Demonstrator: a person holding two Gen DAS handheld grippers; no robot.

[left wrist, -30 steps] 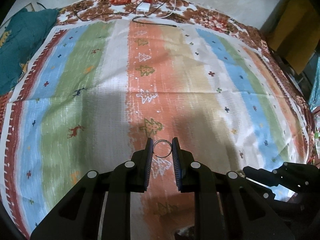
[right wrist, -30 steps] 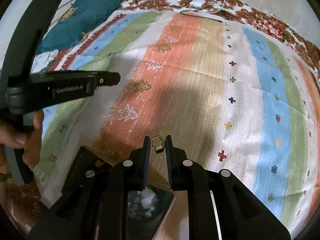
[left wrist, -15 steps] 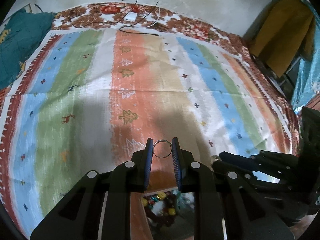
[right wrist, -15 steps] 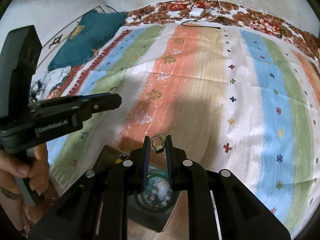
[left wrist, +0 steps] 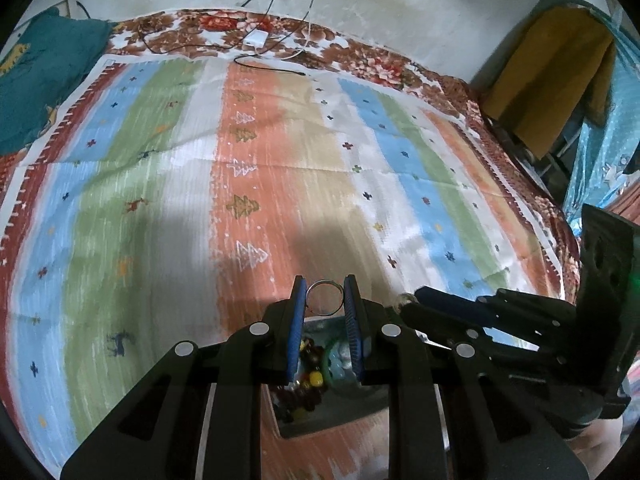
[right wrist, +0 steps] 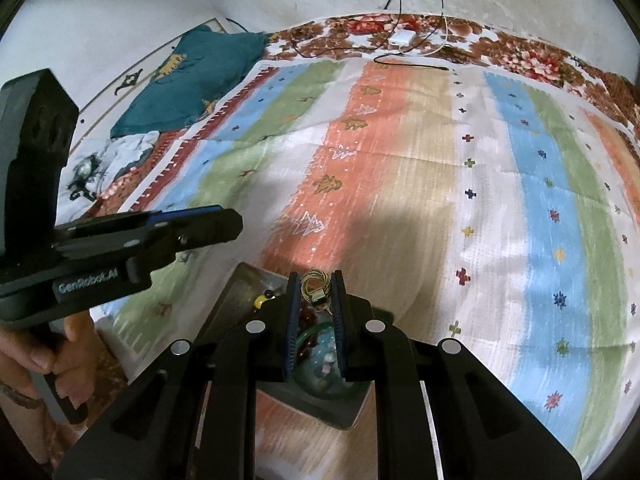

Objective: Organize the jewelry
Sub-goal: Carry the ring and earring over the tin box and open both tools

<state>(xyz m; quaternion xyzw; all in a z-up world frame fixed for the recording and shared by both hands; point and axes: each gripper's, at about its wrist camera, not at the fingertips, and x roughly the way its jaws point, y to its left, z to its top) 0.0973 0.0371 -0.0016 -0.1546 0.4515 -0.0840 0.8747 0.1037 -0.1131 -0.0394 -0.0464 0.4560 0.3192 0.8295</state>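
Note:
My left gripper (left wrist: pixel 325 295) is shut on a thin silver ring (left wrist: pixel 325 298), held above a dark jewelry box (left wrist: pixel 320 428) that holds beaded bracelets and a green bangle. My right gripper (right wrist: pixel 315 290) is shut on a small coiled gold chain with a clasp (right wrist: pixel 314 289), held above the same box (right wrist: pixel 240 292). The right gripper shows in the left wrist view (left wrist: pixel 408 300) just right of my left one. The left gripper shows in the right wrist view (right wrist: pixel 228 226), at the left.
A striped, patterned cloth (left wrist: pixel 280 184) covers the bed. A teal pillow (right wrist: pixel 192 80) lies at the far left. A white charger and cables (left wrist: pixel 256 38) lie at the far edge by the wall. A yellow-brown garment (left wrist: pixel 556 80) hangs at the right.
Both grippers have pulled back toward the near edge with their loads, so the jewelry box has come into view under the fingers. The grips are unchanged.

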